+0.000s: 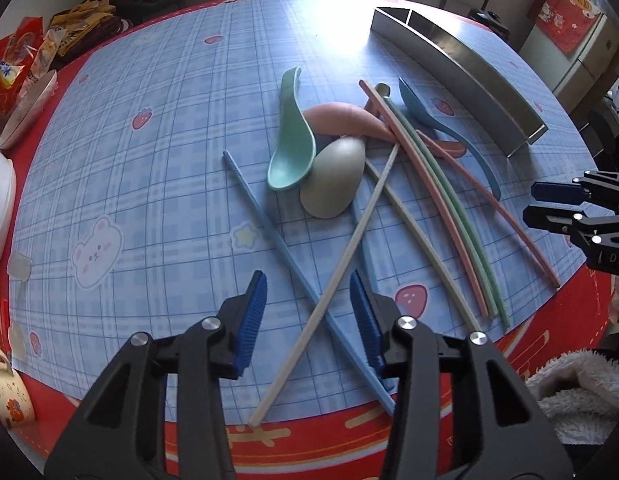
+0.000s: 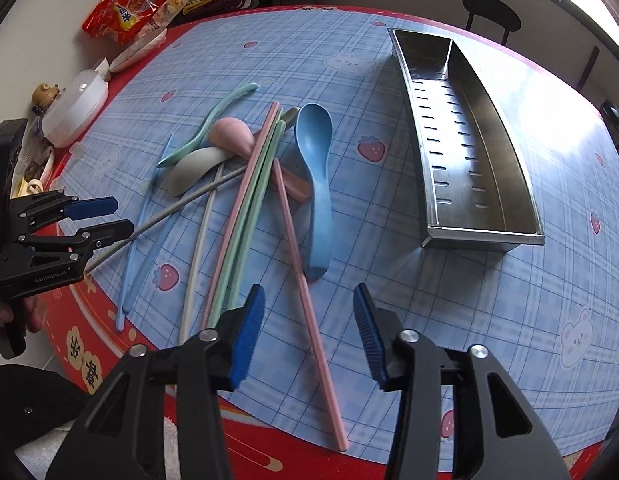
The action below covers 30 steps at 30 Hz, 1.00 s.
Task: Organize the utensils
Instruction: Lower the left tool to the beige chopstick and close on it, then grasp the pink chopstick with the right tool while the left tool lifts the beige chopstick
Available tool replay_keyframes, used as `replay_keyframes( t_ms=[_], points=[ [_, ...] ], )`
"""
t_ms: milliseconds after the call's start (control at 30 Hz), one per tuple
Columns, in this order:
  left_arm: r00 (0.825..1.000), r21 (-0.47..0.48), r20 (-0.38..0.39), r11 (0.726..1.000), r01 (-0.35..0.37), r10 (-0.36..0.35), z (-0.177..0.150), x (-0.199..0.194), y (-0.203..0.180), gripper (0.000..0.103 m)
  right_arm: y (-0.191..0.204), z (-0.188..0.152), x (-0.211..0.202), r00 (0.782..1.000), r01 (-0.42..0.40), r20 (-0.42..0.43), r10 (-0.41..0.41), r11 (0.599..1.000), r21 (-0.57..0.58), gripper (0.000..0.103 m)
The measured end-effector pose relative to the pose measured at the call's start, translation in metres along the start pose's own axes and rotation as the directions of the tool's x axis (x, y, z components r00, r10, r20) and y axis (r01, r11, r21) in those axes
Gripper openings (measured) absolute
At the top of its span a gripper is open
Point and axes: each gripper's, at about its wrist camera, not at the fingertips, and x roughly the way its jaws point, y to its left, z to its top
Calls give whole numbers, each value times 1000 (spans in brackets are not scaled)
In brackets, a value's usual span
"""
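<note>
A heap of pastel utensils lies on the blue checked mat. In the left wrist view I see a teal spoon (image 1: 291, 148), a grey spoon (image 1: 335, 184), a pink spoon (image 1: 345, 120) and a blue spoon (image 1: 421, 108). My left gripper (image 1: 309, 316) is open, pointing down over the crossing of a blue chopstick (image 1: 269, 220) and a cream chopstick (image 1: 349, 240); its pads touch neither. My right gripper (image 2: 309, 320) is open astride a pink chopstick (image 2: 305, 292), just short of the blue spoon (image 2: 315, 160). A steel divided tray (image 2: 485, 236) lies to the right.
Snack bags (image 2: 125, 10), a white lidded bowl (image 2: 75, 110) and a mug (image 1: 7, 392) crowd the left side of the red table. The table's near edge runs just under both grippers. A dark chair (image 2: 491, 14) stands beyond the far edge. A fleece sleeve (image 1: 577, 392) is at lower right.
</note>
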Motion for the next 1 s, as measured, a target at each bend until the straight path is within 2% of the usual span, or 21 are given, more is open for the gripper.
replay_keyframes(
  t_ms=[67,167,367,533,633,700,733,767,900,1000],
  points=[
    [1000,39,5,999,20,-21,3,1,-3,40,-1,-1,2,1000,-3,-9,3,1000,-2,31],
    [999,89,3,995,35,-35,8,5,-6,37,-4,-2,4,1000,-6,-13,6,1000,13,31],
    [998,109,-30,992,64,-61,13,20,-5,27,-6,-1,6,1000,-5,-20,5,1000,20,31],
    [997,160,-45,985,70,-64,14,26,-12,27,-8,-2,9,1000,-6,-30,7,1000,28,30],
    [997,159,-34,984,80,-75,16,27,-14,27,-10,-3,12,999,-17,-41,18,999,34,23],
    [996,146,-34,985,89,-85,18,28,-12,21,-9,-3,14,999,-20,-47,21,999,28,20],
    [996,147,-36,985,89,-85,19,29,-11,15,-9,-3,15,998,-22,-50,23,1000,23,18],
    [996,151,-39,984,91,-86,21,29,-11,15,-8,-3,16,998,-23,-52,24,1000,17,15],
    [995,186,-46,977,101,-94,20,29,-19,10,-4,-1,21,998,-8,-62,7,1000,-15,14],
    [995,164,-42,981,98,-93,21,31,-21,10,-2,-1,25,998,3,-70,-6,999,-36,12]
  ],
)
